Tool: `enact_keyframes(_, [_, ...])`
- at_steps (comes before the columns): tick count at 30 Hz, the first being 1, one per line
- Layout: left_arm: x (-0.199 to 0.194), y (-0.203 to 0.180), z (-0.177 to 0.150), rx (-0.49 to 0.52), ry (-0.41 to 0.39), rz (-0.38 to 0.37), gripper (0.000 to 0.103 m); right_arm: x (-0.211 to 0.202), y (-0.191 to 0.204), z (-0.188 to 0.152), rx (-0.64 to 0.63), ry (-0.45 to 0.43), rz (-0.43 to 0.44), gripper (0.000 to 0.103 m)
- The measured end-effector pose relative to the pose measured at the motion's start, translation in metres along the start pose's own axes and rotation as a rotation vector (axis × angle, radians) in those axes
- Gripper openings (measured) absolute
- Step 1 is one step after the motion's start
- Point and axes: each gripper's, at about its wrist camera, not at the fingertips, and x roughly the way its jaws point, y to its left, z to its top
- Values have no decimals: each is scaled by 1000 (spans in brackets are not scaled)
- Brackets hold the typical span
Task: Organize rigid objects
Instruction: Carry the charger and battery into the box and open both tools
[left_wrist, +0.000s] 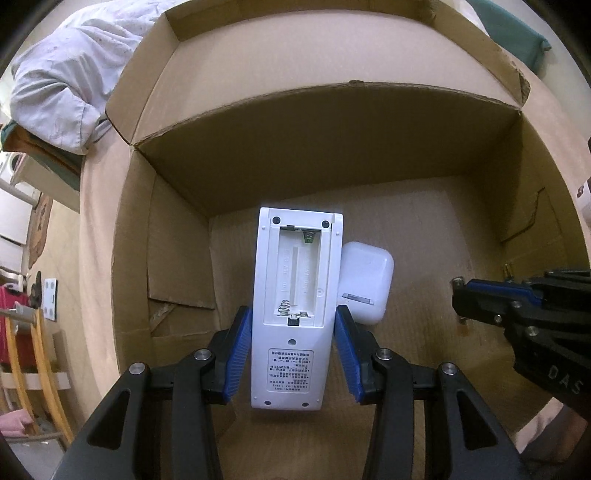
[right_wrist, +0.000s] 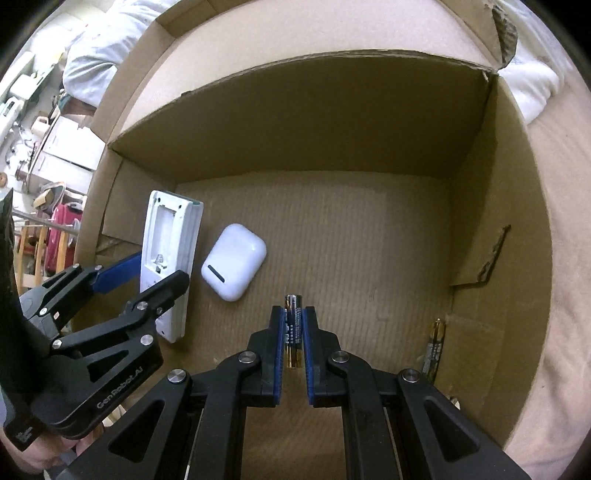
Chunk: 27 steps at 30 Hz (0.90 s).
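In the left wrist view the left gripper (left_wrist: 293, 332) sits at lower centre, its blue pads (left_wrist: 236, 354) partly open and pressed against the two long sides of a white remote control (left_wrist: 295, 295); the remote is held back side up, its battery compartment (left_wrist: 297, 273) uncovered and empty, a spring showing at the near end and a printed label below it; its far end reaches toward the back wall of the cardboard box (left_wrist: 332, 147) that fills most of the frame; just right of the remote, and partly hidden behind it, a white earbud case (left_wrist: 365, 284) lies on the box floor; the right gripper (left_wrist: 480, 302) enters from the right edge at mid height. In the right wrist view the right gripper (right_wrist: 293, 325) at lower centre has its jaws nearly closed on a dark battery (right_wrist: 293, 332) with a gold band, held lengthwise between the pads with its tip poking out past them; a second battery (right_wrist: 434, 347) lies at the lower right against the box's side wall; the earbud case (right_wrist: 234, 262) rests left of centre, well apart from the held battery, and the remote (right_wrist: 170, 258) with the left gripper (right_wrist: 147, 273) is at the left; pale bedding (right_wrist: 92, 66) shows beyond the box at upper left.
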Motion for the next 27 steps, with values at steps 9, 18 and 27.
enact_keyframes(9, [-5, -4, -5, 7, -17, -1, 41, -24, 1, 3, 4, -61, 42, 11])
enact_keyframes(18, [-43, -15, -4, 41, -151, 10, 77, -64, -5, 11, 15, -215, 41, 71])
enact_keyframes(27, [-39, -17, -11, 55, -123, -10, 86, -70, -1, 7, 12, -245, 32, 95])
